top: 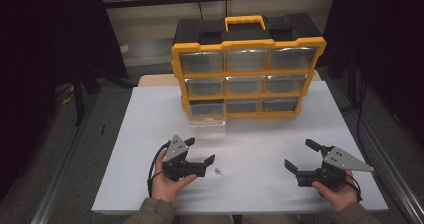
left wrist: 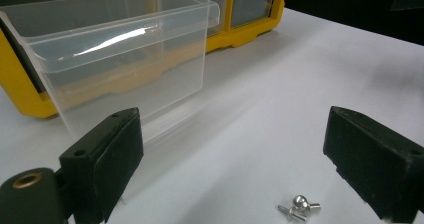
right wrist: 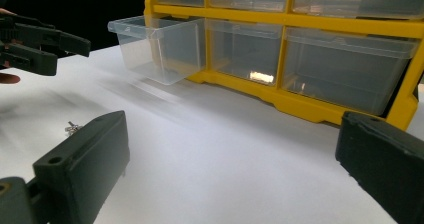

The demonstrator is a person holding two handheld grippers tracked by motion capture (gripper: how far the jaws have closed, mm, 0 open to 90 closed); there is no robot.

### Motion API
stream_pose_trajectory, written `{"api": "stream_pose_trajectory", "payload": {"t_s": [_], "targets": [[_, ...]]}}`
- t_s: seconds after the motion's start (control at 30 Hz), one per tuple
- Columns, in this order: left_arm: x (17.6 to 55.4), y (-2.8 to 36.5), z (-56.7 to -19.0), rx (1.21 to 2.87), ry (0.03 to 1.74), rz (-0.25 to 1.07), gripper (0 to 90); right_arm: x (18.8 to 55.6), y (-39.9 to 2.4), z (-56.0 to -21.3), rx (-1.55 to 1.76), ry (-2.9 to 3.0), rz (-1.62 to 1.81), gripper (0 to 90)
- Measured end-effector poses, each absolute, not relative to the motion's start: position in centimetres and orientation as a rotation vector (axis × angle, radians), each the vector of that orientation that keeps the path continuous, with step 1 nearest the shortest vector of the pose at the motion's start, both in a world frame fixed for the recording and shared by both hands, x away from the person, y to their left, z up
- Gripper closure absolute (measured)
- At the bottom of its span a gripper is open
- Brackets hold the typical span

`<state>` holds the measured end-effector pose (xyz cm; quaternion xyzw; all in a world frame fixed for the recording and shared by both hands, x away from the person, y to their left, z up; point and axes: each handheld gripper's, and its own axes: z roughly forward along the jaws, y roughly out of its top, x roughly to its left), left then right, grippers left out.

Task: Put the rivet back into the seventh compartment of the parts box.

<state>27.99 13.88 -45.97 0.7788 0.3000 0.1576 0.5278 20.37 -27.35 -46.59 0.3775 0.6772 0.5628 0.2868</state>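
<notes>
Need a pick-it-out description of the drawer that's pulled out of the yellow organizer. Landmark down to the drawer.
Start at the yellow and black organizer standing at the far side of the white table, with its three rows of three clear drawers. Go to the bottom row, left end: the pulled-out drawer sits there. Unlike its eight neighbours, which sit flush in the frame, it juts forward over the table toward the left gripper.

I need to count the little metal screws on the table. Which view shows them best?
The left gripper view: the screws lie close between the open left tongs, sharp enough to make out rounded heads. In the high view they are a tiny speck; in the right gripper view they are small and partly hidden behind a jaw.
</notes>
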Motion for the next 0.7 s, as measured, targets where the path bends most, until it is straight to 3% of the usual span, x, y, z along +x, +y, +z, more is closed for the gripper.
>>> {"api": "stream_pose_trajectory", "payload": {"t_s": [0.43,0.7], "targets": [[27.78,13.87,-46.69,1.923,0.715,0.312,10.9,20.45,-27.19,-46.54,0.992,1.823,1.51,0.9],[27.55,13.69,-46.81,1.958,0.692,0.282,18.7,20.45,-26.99,-46.52,0.99,1.827,1.505,0.9]]}}
